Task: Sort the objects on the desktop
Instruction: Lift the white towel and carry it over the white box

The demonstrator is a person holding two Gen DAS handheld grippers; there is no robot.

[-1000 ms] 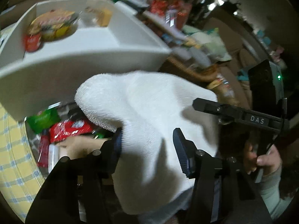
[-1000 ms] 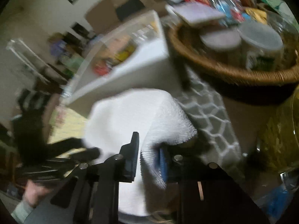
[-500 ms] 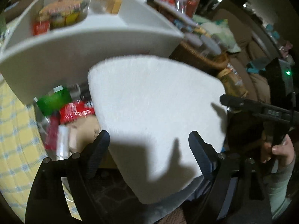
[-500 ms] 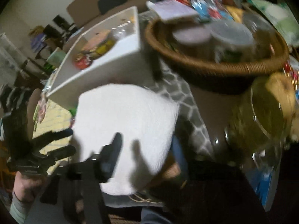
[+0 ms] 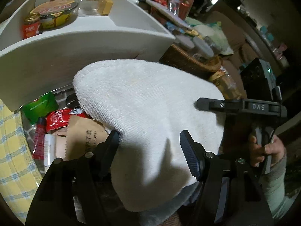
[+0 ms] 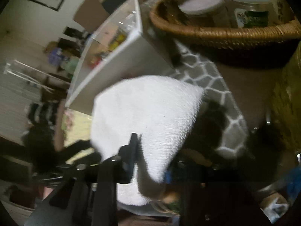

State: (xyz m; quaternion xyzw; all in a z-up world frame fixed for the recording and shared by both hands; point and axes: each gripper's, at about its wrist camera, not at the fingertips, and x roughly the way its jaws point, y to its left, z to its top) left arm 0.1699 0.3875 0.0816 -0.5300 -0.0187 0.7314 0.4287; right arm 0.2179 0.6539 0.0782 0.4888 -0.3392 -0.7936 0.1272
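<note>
A white folded towel (image 5: 150,116) fills the middle of both wrist views (image 6: 148,113). My left gripper (image 5: 150,143) is open, its fingers on either side of the towel's near part with gaps showing. My right gripper (image 6: 150,156) is shut on a fold of the towel's near edge, and its side shows in the left wrist view (image 5: 239,106). Beneath the towel's left edge lie a tan paper packet (image 5: 84,133), a red KFC sachet (image 5: 58,118) and a green packet (image 5: 40,106).
A white organiser box (image 5: 75,43) stands behind the towel, holding a noodle cup (image 5: 56,11) and a small red jar (image 5: 31,28). A wicker basket (image 6: 225,30) with lidded tubs sits to the right. A grey patterned mat (image 6: 216,86) lies under the towel.
The right gripper has closed on the towel's edge again after being open. The left gripper's fingers have narrowed around the towel. The towel's left part is bunched again.
</note>
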